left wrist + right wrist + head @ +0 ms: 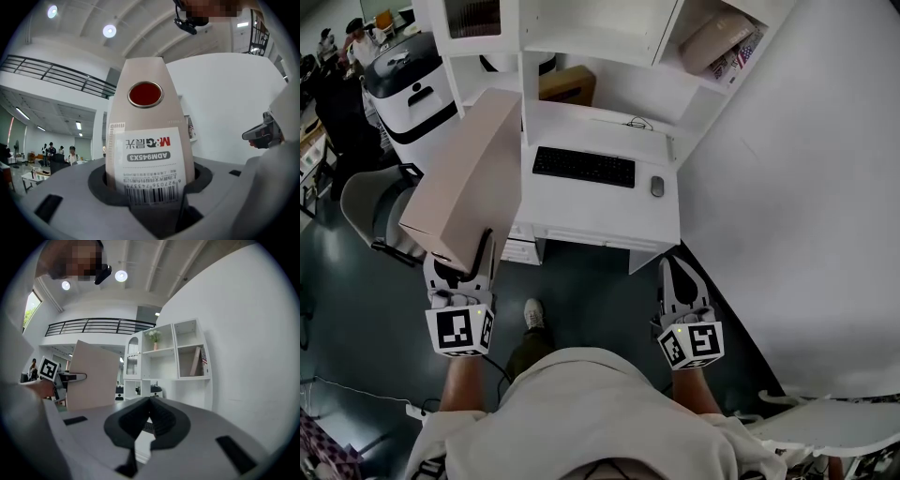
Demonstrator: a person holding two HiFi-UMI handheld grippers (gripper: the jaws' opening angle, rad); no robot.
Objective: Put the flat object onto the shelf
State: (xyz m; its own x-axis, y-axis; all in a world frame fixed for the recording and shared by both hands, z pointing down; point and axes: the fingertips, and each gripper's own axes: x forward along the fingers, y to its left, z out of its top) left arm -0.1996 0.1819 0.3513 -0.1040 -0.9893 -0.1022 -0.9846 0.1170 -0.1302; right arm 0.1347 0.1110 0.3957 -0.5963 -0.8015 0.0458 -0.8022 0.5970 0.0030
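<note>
White shelf unit stands ahead, over a desk. The left gripper clamps the beige box file by its labelled end (well short of the shelves). The right gripper is closed and empty. Best to lift the file clear of the keyboard and slide it in edge-first.

The flat beige box I hold looks like smooth matt cardboard, with a white paper label and a shiny metal ring. The white shelf unit looks smooth and matt.
</note>
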